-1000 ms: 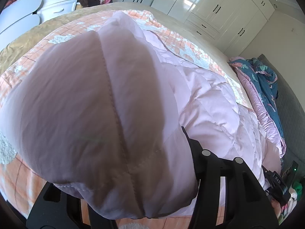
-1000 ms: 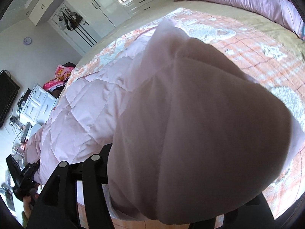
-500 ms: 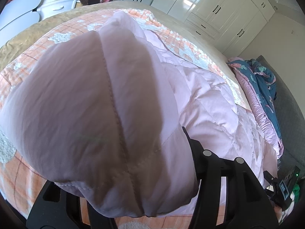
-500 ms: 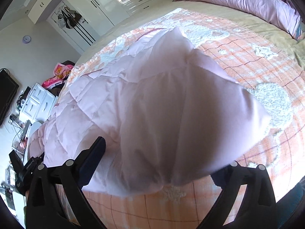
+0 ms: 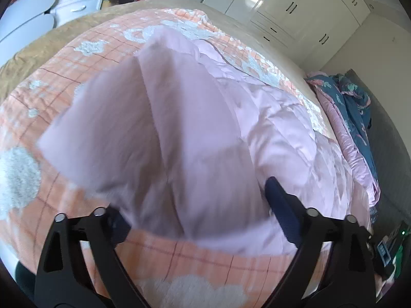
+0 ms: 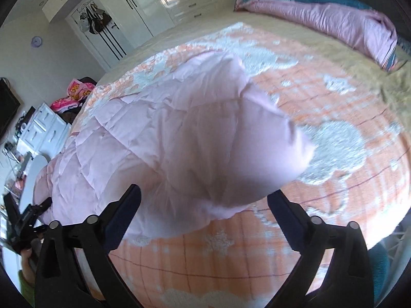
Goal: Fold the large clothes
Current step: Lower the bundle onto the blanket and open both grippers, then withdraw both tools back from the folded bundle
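A large pale pink quilted jacket (image 5: 269, 138) lies across the orange checked bedspread (image 5: 51, 84). A puffy end of it bulges up right in front of each camera. My left gripper (image 5: 195, 208) is open, its jaws spread wide on either side of the near fold (image 5: 154, 133). My right gripper (image 6: 205, 202) is open too, its jaws apart below the other puffy end (image 6: 218, 138) of the jacket. Neither gripper holds the fabric. The left gripper also shows small at the right wrist view's left edge (image 6: 23, 220).
A pink and teal duvet (image 6: 321, 12) is bunched at the bed's far side, also in the left wrist view (image 5: 354, 118). White wardrobes (image 5: 269, 2) line the wall. White drawers (image 6: 43, 128) and pink clothes (image 6: 74, 95) stand beside the bed.
Both grippers went from shut on the jacket to open; the right opened first, the left in the last half second. The puffy ends dropped away from the cameras onto the bed.
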`<move>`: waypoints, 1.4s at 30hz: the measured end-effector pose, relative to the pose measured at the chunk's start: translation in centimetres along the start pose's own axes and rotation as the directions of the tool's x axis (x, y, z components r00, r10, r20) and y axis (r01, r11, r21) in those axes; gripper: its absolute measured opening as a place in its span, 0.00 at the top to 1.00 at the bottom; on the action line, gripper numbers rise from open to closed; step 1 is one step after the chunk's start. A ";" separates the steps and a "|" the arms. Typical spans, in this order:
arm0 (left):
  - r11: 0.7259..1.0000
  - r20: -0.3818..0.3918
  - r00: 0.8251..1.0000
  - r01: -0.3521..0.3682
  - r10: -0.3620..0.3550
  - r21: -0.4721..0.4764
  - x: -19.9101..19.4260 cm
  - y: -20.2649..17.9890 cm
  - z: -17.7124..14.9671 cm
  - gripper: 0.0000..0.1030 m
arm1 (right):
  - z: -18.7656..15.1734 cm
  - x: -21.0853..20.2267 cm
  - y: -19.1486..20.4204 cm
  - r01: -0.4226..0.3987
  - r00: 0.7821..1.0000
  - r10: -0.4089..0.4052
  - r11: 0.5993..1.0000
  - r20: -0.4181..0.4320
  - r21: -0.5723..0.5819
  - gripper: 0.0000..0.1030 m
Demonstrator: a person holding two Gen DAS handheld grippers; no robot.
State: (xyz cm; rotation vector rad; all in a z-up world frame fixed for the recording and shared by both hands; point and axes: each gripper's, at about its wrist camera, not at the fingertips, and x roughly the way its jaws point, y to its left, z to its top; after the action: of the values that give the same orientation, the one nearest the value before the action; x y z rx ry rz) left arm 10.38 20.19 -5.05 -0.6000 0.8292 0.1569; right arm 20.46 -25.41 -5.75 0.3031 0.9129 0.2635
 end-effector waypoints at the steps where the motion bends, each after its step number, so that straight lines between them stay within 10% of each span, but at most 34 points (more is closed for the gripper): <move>1: 1.000 0.001 1.000 -0.006 0.006 0.008 -0.3 -0.1 -0.1 0.11 | 0.0 -0.6 0.0 0.008 1.000 -0.008 1.000 0.011 -0.011 0.04; 22: 0.972 0.146 0.989 -0.030 -0.004 0.233 -11.0 -6.0 -3.9 0.09 | -2.6 -13.1 4.2 0.016 0.965 0.048 0.970 0.258 -0.242 0.04; 42: 0.941 0.155 0.984 0.029 -0.087 0.338 -12.4 -10.8 -11.6 0.09 | -8.0 -16.7 8.2 0.044 0.935 0.102 0.916 0.338 -0.398 0.04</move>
State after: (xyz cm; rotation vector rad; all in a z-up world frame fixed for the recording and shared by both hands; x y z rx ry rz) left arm -1.62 5.99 2.67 -0.2847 0.6538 0.0099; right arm 3.49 -22.50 4.85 -0.0205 0.4801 0.4031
